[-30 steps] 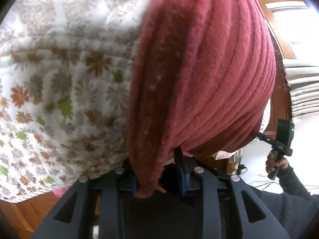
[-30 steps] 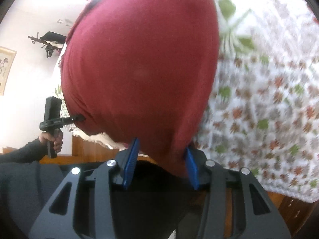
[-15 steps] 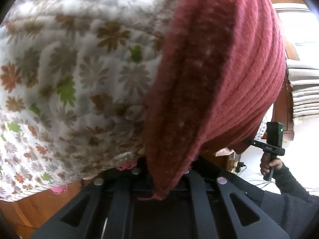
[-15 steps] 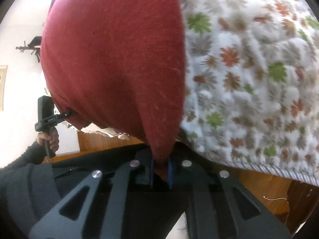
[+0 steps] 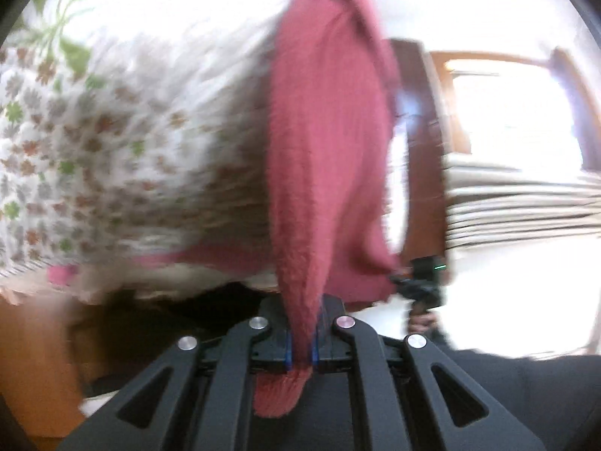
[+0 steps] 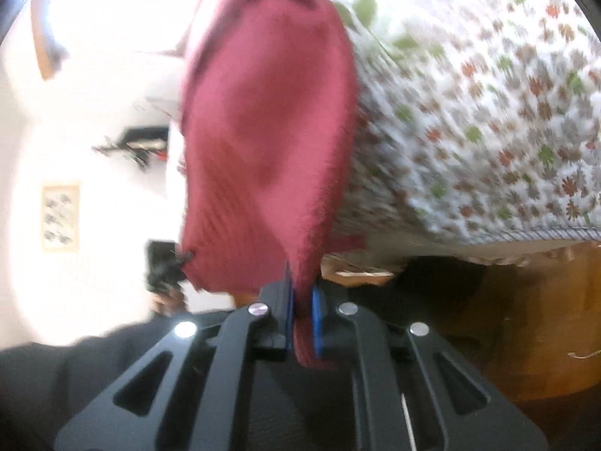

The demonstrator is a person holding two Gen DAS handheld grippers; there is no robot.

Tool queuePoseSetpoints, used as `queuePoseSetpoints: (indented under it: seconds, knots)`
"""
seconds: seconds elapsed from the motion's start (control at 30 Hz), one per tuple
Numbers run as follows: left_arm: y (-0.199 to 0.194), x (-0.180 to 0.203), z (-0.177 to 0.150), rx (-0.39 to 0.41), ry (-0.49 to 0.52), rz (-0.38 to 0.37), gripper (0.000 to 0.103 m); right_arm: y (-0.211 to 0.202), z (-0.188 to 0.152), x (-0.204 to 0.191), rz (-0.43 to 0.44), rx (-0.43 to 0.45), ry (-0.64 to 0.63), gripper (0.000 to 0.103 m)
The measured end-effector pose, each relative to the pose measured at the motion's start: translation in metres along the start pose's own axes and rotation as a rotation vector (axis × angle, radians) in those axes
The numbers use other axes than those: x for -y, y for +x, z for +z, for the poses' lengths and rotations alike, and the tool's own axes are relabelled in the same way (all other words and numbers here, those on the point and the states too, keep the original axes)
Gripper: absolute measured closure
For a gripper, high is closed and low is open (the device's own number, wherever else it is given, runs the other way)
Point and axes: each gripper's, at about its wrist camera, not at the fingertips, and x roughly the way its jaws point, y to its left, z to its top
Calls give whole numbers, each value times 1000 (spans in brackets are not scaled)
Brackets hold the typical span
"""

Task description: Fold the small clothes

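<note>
A dark red ribbed knit garment (image 5: 323,143) hangs stretched between both grippers above the flowered bedspread (image 5: 112,143). My left gripper (image 5: 300,349) is shut on one edge of it, a tuft of cloth poking out behind the blue pads. In the right wrist view the same garment (image 6: 263,143) fills the middle, and my right gripper (image 6: 302,323) is shut on its other edge. Each view shows the opposite gripper (image 5: 424,282) (image 6: 163,267) small at the garment's far corner, held by a hand. Both frames are motion-blurred.
The flowered bedspread (image 6: 488,112) drapes over a bed edge with wooden floor (image 6: 526,319) below. A wooden door frame (image 5: 424,150) and bright window (image 5: 518,112) lie to the right in the left view. A framed picture (image 6: 60,216) hangs on a white wall.
Both grippers have lifted and pulled back from the bed, raising the red garment so it hangs free. The right gripper, open a second ago, closed on the cloth.
</note>
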Motion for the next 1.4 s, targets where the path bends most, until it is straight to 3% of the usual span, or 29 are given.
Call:
queuePoseSetpoints:
  seconds: [0.13, 0.23, 0.33, 0.43, 0.47, 0.5, 0.57, 0.6, 0.63, 0.7, 0.8, 0.87, 0.97, 1.07, 1.17, 1.3, 1.4]
  knots:
    - [-22, 20, 13, 116, -88, -185, 97, -22, 28, -28, 119, 66, 6, 97]
    - [-27, 20, 39, 211, -251, -289, 97, -23, 64, -49, 178, 96, 7, 97]
    - [-18, 15, 77, 284, -352, -309, 96, -13, 110, -56, 185, 108, 42, 97]
    - [-3, 0, 118, 343, -446, -270, 95, 4, 162, -50, 123, 113, 108, 96]
    - [5, -10, 131, 365, -516, -257, 89, 10, 180, -43, 105, 107, 141, 92]
    - [10, -17, 139, 380, -566, -237, 74, 12, 193, -37, 82, 100, 161, 90]
    - [16, -33, 152, 443, -687, -228, 59, 16, 217, -25, 56, 106, 229, 47]
    - [19, -35, 158, 457, -725, -247, 46, 12, 223, -22, 66, 127, 247, 42]
    - [20, -33, 163, 460, -747, -263, 39, 4, 231, -22, 86, 153, 253, 42]
    - [15, -20, 169, 479, -708, -276, 31, -11, 239, -25, 112, 173, 235, 42]
    - [-1, 2, 170, 507, -622, -224, 25, -30, 243, -39, 3, 180, 116, 42]
    - [-10, 15, 163, 490, -575, -141, 24, -38, 232, -52, -112, 160, -16, 42]
    - [-13, 51, 155, 410, -381, 92, 17, -16, 206, -81, -299, 88, -280, 42]
    - [-2, 89, 152, 319, -123, 358, 12, 8, 187, -97, -373, 27, -459, 42]
    - [11, 100, 143, 259, 61, 531, 12, 30, 183, -109, -434, 38, -551, 42]
    - [34, 106, 181, 192, 178, 603, 10, 47, 194, -108, -457, 40, -541, 42]
    - [43, 98, 200, 146, 218, 606, 10, 51, 198, -110, -474, 45, -522, 42]
